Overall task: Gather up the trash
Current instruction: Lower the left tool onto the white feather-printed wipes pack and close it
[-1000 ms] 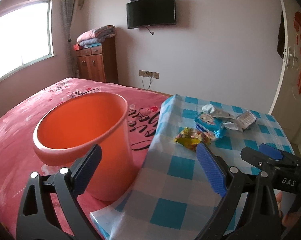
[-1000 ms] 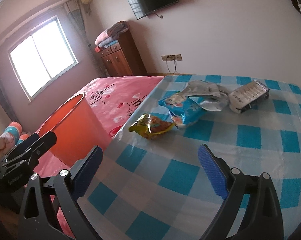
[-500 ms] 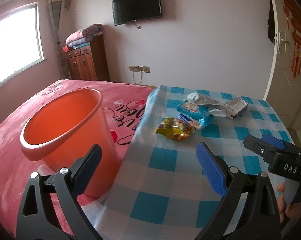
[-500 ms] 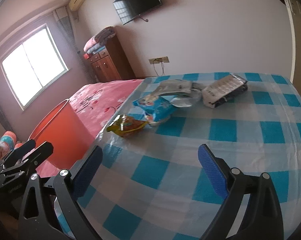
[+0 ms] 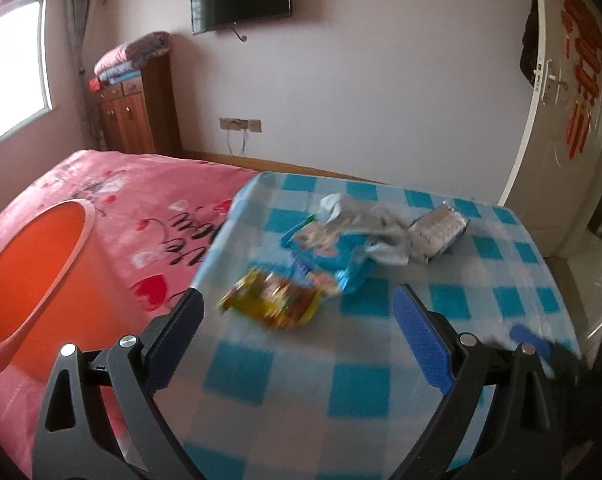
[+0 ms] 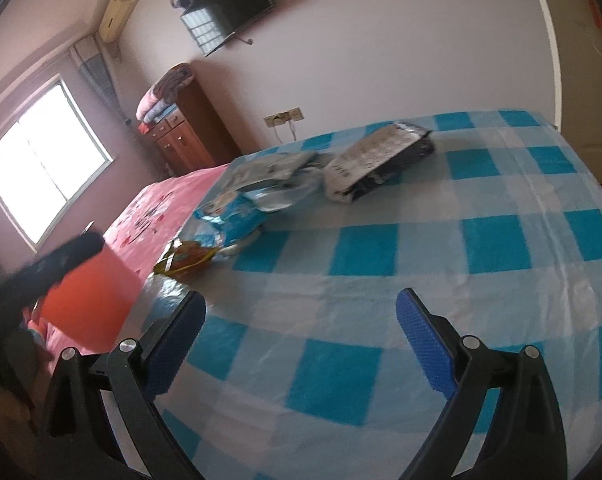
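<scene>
We log, left to right: orange bin (image 5: 33,276) on the pink bedspread (image 5: 141,200); yellow wrapper (image 5: 275,300), blue packet (image 5: 329,252), silver pouch (image 5: 365,220) and foil bag (image 5: 439,230) clustered on the blue-checked tablecloth (image 5: 285,384), foil bag's long axis slanting up-right. Left gripper (image 5: 297,340) and right gripper (image 6: 301,344) both gape wide, empty. Nothing blocks the wrappers.

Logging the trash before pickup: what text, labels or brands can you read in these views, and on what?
Nothing can be read with certainty.
Pink bedspread: black cursive script, motion-blurred, illegible.
Blue snack bag: print blurred.
Yellow crumpled wrapper: print blurred.
Silver foil packet: fine print too small.
Red ornament on the white door: blurred, unreadable.
</scene>
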A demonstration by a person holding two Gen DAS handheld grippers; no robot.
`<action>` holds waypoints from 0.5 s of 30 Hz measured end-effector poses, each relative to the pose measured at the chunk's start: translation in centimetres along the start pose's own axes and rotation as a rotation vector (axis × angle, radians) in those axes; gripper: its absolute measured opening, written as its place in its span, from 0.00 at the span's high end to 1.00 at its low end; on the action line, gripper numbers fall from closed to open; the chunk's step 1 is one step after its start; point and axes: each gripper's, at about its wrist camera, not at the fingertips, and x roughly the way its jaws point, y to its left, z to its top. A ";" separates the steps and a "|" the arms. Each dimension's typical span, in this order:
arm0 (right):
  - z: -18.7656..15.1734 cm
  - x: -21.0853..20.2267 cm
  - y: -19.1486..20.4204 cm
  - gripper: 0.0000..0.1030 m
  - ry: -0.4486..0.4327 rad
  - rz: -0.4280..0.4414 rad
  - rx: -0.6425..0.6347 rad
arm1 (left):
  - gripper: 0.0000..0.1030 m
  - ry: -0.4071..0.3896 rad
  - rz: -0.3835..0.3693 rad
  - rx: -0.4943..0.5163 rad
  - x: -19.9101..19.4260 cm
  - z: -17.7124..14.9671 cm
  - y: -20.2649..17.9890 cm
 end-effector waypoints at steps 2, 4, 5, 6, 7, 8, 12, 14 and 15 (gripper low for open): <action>0.3 -0.1 -1.0 0.08 -0.009 -0.011 0.007 | 0.07 0.008 -0.006 -0.021 1.8 1.3 -0.6; 0.4 -0.1 -1.9 0.08 -0.011 -0.013 0.016 | 0.07 0.023 -0.021 -0.056 4.1 3.0 -1.1; 0.5 0.0 -2.3 0.08 -0.010 -0.013 0.021 | 0.07 0.030 -0.029 -0.079 5.5 3.9 -1.4; 0.5 0.1 -2.8 0.08 -0.006 -0.014 0.030 | 0.07 0.034 -0.030 -0.093 6.4 4.5 -1.5; 0.5 0.2 -3.1 0.08 -0.004 -0.012 0.035 | 0.07 0.042 -0.027 -0.109 7.7 5.3 -1.7; 0.5 0.4 -3.6 0.08 0.004 -0.007 0.045 | 0.07 0.054 -0.024 -0.122 9.0 6.0 -2.1; 0.5 1.0 -4.7 0.08 0.022 0.001 0.055 | 0.07 0.107 -0.005 -0.127 13.5 7.9 -3.6; 0.5 1.2 -5.2 0.08 0.028 0.006 0.064 | 0.07 0.135 0.010 -0.112 15.3 8.5 -4.2; 0.6 1.3 -5.5 0.08 0.031 0.011 0.068 | 0.07 0.155 0.012 -0.106 16.4 8.8 -4.7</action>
